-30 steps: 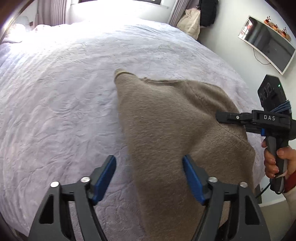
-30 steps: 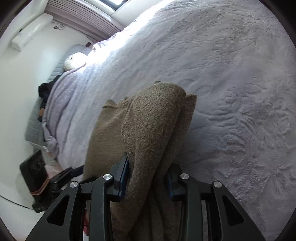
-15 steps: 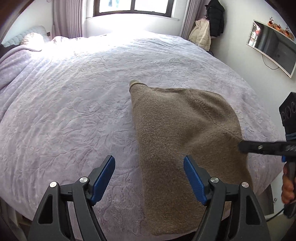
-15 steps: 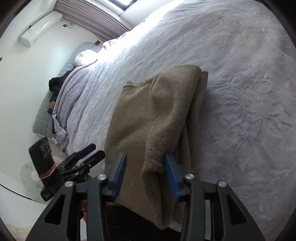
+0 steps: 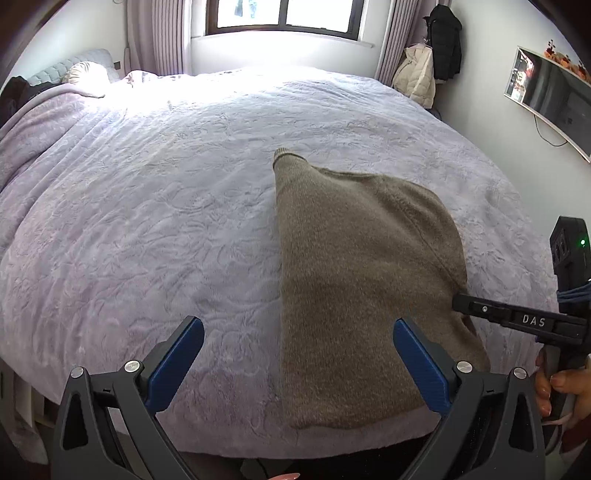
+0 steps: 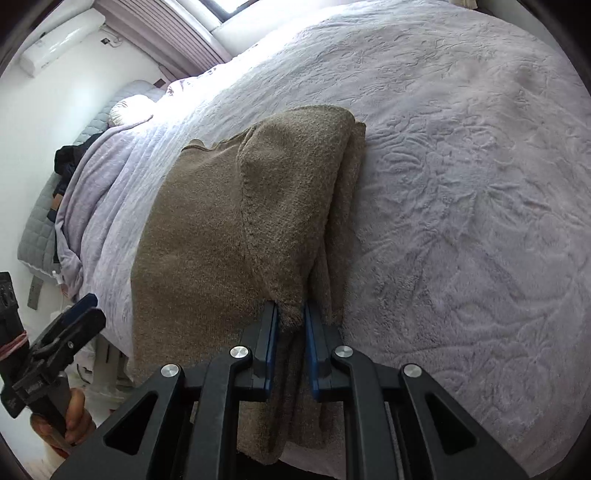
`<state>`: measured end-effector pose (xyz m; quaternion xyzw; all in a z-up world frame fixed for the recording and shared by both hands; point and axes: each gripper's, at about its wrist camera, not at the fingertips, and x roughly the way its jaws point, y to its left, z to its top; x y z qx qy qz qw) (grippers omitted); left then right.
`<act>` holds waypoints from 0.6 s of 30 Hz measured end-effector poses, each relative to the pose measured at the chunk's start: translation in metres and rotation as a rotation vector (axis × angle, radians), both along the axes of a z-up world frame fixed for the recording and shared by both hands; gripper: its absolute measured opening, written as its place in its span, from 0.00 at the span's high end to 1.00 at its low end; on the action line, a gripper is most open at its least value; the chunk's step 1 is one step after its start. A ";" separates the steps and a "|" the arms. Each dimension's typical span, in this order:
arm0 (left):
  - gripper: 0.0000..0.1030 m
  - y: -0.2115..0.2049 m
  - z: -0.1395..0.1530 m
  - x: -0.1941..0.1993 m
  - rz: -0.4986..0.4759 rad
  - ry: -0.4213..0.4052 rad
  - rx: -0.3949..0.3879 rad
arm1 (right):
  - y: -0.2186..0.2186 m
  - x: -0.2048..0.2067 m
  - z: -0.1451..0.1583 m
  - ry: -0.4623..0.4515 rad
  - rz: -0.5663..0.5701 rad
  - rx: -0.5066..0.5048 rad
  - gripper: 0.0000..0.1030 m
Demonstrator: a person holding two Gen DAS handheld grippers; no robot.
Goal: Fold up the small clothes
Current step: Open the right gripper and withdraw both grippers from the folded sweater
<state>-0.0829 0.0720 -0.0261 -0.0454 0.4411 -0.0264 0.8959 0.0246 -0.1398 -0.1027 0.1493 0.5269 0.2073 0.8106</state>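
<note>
So on my feeds the brown knitted sweater [image 5: 362, 280] is lying on the lilac embossed bedspread [image 5: 147, 206], down near the foot edge of the bed, already folded lengthwise into a long strip. In the left wrist view it fills the area from centre out to about 4 o'clock, with a ribbed cuff or collar end poking up toward 12 o'clock.

My right gripper [image 6: 290, 325] has its blue-padded fingers [image 6: 272, 332] pinched nearly together on a folded sleeve tip of that sweater, right at the lower centre of the right wrist view. The sleeve panel runs from the jaws up toward 12 o'clock, lying on top of the main body of the knit. From the left camera I can see the same gripper coming in from 3 o'clock, tips touching the sweater's right edge.

My left gripper [image 5: 295, 354] is wide open, nothing between the pads. It hangs above the bedspread's near edge, with its right finger [image 5: 417, 365] over the sweater's lower part and the left finger [image 5: 177, 362] over bare bedspread.

Background stuff: a bright window [image 5: 284, 16] at 12 o'clock, a curved wall-mounted screen [image 5: 550, 99] at 2 o'clock, and a white air conditioner unit [image 6: 61, 40] at 10 o'clock in the right view.
</note>
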 end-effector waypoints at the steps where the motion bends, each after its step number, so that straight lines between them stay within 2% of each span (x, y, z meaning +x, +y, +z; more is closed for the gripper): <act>1: 0.00 0.000 0.000 -0.002 0.001 0.001 0.002 | 0.002 -0.003 0.003 0.000 -0.006 -0.004 0.85; 8: 0.00 -0.005 0.000 -0.016 0.005 -0.005 0.057 | 0.004 -0.035 0.033 -0.042 -0.038 -0.081 0.76; 9: 0.00 -0.006 0.000 -0.018 0.008 -0.009 0.059 | 0.005 -0.039 0.037 -0.053 -0.040 -0.089 0.71; 11: 0.00 -0.006 0.002 -0.020 0.012 -0.013 0.053 | 0.008 -0.045 0.046 -0.071 -0.047 -0.114 0.53; 12: 0.00 -0.007 0.002 -0.022 0.012 -0.017 0.053 | 0.008 -0.048 0.050 -0.082 -0.050 -0.126 0.37; 13: 0.00 -0.007 0.003 -0.023 0.016 -0.020 0.057 | 0.011 -0.051 0.055 -0.097 -0.050 -0.139 0.30; 15: 0.00 -0.008 0.005 -0.025 0.022 -0.027 0.065 | 0.020 -0.055 0.061 -0.120 -0.042 -0.157 0.28; 16: 0.00 -0.008 0.006 -0.025 0.026 -0.026 0.066 | 0.023 -0.057 0.064 -0.128 -0.038 -0.169 0.22; 18: 0.00 -0.008 0.007 -0.025 0.034 -0.024 0.064 | 0.028 -0.062 0.069 -0.155 -0.038 -0.195 0.20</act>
